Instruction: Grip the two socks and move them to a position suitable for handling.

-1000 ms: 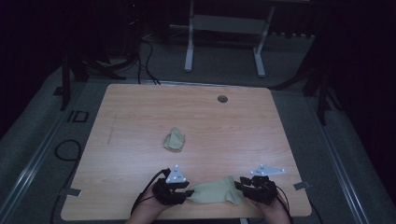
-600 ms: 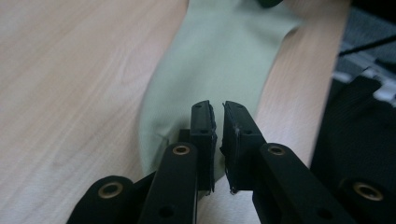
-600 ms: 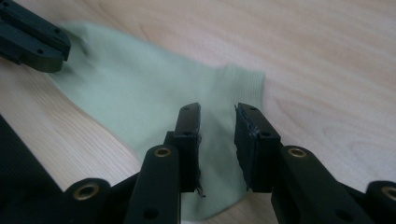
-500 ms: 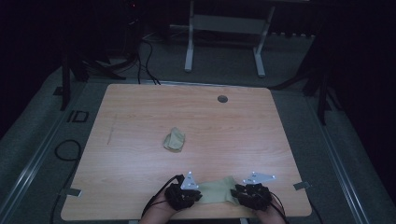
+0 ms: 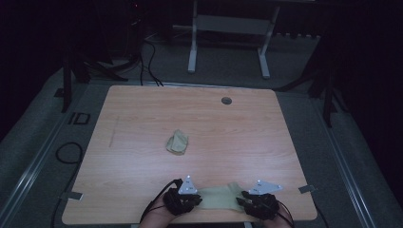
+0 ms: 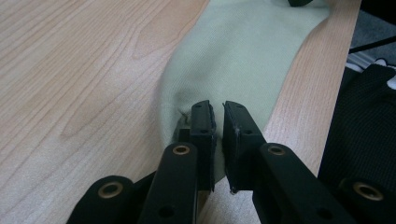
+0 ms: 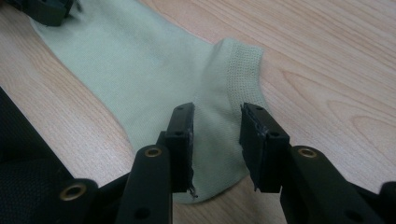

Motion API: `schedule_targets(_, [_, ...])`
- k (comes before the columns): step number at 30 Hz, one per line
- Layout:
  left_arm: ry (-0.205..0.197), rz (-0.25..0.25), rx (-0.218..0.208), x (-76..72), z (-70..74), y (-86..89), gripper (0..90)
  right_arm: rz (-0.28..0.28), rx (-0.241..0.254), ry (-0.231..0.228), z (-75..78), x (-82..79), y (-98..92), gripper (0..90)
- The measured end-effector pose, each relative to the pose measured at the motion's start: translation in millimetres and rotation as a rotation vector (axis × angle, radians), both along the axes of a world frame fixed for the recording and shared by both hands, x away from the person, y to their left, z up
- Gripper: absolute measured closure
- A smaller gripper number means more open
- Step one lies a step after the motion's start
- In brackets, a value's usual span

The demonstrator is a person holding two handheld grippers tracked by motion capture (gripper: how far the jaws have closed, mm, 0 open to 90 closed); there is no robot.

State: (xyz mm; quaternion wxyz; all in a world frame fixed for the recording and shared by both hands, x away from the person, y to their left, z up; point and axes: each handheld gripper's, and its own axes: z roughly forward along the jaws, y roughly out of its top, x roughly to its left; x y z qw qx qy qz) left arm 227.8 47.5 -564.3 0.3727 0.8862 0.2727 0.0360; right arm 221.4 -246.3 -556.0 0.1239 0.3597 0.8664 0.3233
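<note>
Lying flat along the near edge of the wooden bench [image 5: 142, 128], a pale green sock [image 5: 219, 197] stretches between the two grippers, its length running roughly parallel to that edge. The left gripper [image 5: 194, 202] sits at the sock's left end, toward the middle of the near edge; in the left gripper view its jaws stand almost together with only a thin slit between them, pinching a raised fold of the sock's fabric [image 6: 243, 60] right at its end. The right gripper [image 5: 243, 199] is at the sock's other end, nearer the bench's near right corner. In the right gripper view its jaws are apart, straddling the sock [image 7: 154, 74] beside the ribbed cuff [image 7: 243, 70], which lies just ahead of the right-hand jaw; whether the tips touch the cloth is hard to tell. A second sock [image 5: 177, 141], crumpled into a small bundle of the same pale colour, lies near the middle of the bench, well apart from both grippers. A round grommet hole [image 5: 226, 100] sits close to the far edge.
</note>
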Motion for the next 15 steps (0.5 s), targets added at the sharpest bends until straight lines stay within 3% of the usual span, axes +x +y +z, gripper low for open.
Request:
schedule_targets(4, [0.002, -0.016, -0.054, 0.1, 3.9, 3.1, 74.6, 0.005, 0.023, 0.019, 3.3, 0.0, 2.2, 58.0])
schedule_targets(8, [-0.018, -0.016, -0.098, -0.4, 13.4, 8.7, 67.3, 0.029, 0.037, -0.011, 16.7, 2.5, 6.0, 55.7])
schedule_targets(11, [-0.031, 0.005, -0.1, 0.7, 18.5, 17.6, 60.1, 0.034, 0.064, -0.023, 29.2, 11.2, 9.8, 50.6])
schedule_targets(15, [-0.03, 0.053, -0.106, 1.9, 21.2, 35.7, 51.7, 0.065, 0.06, -0.027, 40.5, 25.7, 20.2, 43.9])
